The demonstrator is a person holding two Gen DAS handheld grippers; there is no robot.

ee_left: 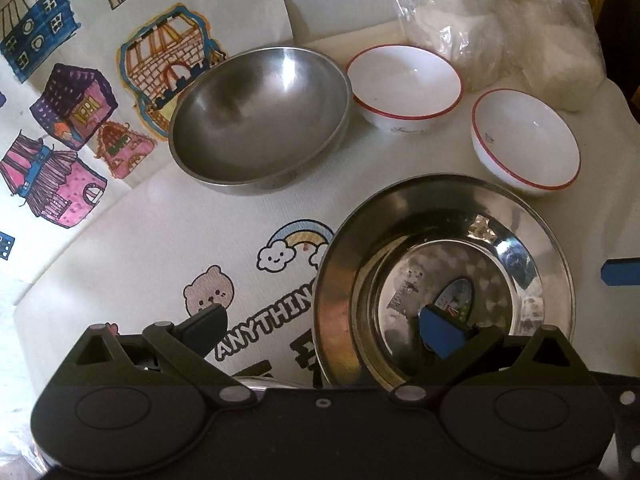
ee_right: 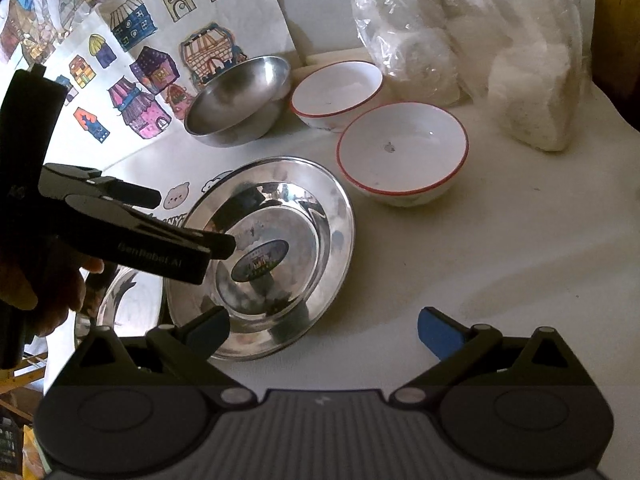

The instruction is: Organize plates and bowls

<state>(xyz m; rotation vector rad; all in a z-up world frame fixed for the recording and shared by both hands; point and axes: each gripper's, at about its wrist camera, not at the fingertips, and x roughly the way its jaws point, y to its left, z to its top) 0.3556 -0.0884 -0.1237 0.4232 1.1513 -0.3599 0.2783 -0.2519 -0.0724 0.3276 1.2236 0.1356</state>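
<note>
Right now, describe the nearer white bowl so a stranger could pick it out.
Start at the large steel plate on the white tabletop. Just beyond its right edge sits the nearer white bowl. Unlike the farther white bowl, it has a small dark mark inside.

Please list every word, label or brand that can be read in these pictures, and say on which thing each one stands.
"ANYTHIN", cut off by the steel plate: on the printed table cover.
"GenRobot.AI": on the left gripper, right wrist view.
Sticker inside the plate: too blurred to read.
Marks on the two white bowls: too small.
</note>
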